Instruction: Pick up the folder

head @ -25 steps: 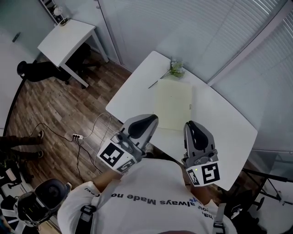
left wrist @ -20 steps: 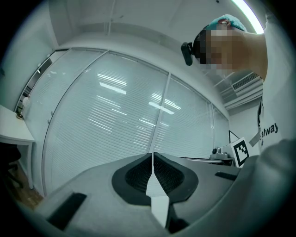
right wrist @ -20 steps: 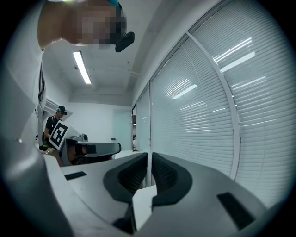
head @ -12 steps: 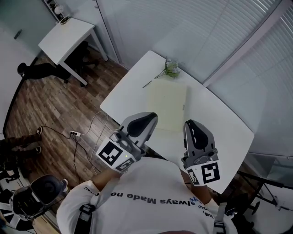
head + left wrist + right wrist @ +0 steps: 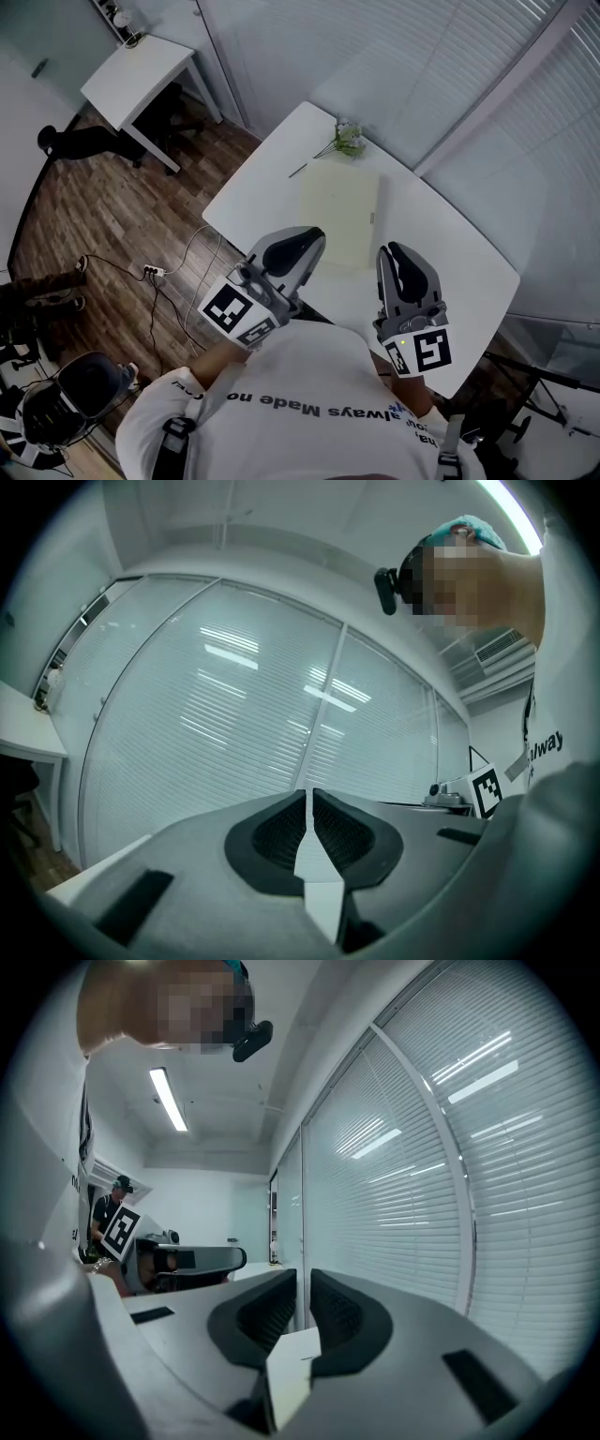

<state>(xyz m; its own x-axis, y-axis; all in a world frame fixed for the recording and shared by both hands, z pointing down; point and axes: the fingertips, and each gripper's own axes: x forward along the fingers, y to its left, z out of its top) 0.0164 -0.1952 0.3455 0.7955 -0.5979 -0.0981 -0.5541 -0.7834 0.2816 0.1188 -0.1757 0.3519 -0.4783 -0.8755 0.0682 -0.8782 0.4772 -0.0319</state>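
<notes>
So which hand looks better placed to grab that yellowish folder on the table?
Probably left: in the head view the left gripper overlaps the folder at its near corner, while the right gripper sits just beside its edge. Both are shut.

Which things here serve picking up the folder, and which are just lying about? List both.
For the job:
- folder, flat on the white table
- left gripper, shut and empty
- right gripper, shut and empty

Lying about:
- pen
- flower sprig
- side table
- power strip on the floor
</notes>
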